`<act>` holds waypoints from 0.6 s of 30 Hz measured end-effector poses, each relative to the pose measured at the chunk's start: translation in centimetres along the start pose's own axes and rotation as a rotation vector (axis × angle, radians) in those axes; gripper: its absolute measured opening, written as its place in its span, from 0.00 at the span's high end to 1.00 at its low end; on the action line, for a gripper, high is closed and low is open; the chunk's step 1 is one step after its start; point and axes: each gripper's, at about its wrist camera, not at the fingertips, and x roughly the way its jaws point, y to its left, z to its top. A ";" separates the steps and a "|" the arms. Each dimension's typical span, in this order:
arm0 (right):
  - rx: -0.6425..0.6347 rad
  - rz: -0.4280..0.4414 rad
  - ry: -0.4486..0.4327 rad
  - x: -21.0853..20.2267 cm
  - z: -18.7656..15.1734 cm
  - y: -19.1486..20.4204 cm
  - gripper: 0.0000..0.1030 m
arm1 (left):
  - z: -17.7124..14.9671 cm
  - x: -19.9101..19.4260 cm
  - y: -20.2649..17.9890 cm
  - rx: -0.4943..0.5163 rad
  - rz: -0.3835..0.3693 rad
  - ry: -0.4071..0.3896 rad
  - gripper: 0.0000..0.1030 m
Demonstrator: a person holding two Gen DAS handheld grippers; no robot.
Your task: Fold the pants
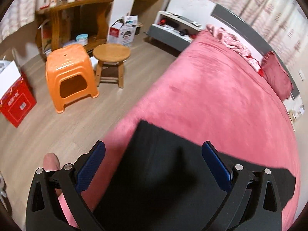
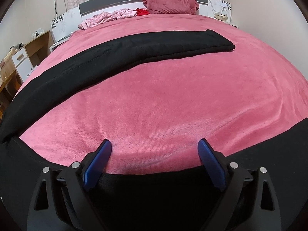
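Black pants (image 2: pixel 134 46) lie on a pink bed cover (image 2: pixel 173 96). One leg runs from the left edge to the far right; another black part (image 2: pixel 154 192) lies along the near edge. My right gripper (image 2: pixel 154 142) is open just over that near part, fingers wide, with only cover and cloth under them. In the left wrist view, the pants' end (image 1: pixel 154 182) lies at the bed's left edge. My left gripper (image 1: pixel 153 144) hovers open above it, its blue pads (image 1: pixel 90 169) apart from the cloth. A person's finger (image 1: pixel 50 161) shows beside it.
An orange plastic stool (image 1: pixel 71 73) and a round wooden stool (image 1: pixel 110 53) stand on the floor left of the bed, with a red box (image 1: pixel 17 104) nearer. A dark pink pillow (image 2: pixel 169 2) and crumpled pink cloth (image 2: pixel 109 17) lie at the headboard.
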 end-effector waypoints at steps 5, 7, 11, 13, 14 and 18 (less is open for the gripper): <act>-0.002 -0.005 -0.001 0.1 0.0 0.1 0.10 | 1.1 3.8 1.0 -0.074 0.023 0.090 0.04; -0.001 -0.003 -0.002 0.2 0.1 0.0 0.10 | 0.9 4.5 0.8 -0.069 0.041 0.088 0.04; 0.000 0.000 -0.004 0.2 0.2 -0.2 0.10 | 0.0 4.8 -1.1 0.071 0.125 0.021 0.25; -0.001 -0.002 -0.004 0.3 0.2 -0.2 0.10 | -0.3 4.6 -1.6 0.117 0.139 -0.002 0.41; -0.001 -0.003 -0.004 0.3 0.2 -0.2 0.10 | -0.4 4.5 -1.7 0.130 0.146 -0.009 0.45; -0.004 -0.011 -0.004 0.4 0.2 -0.2 0.10 | -0.1 3.4 -0.6 0.093 0.129 -0.015 0.76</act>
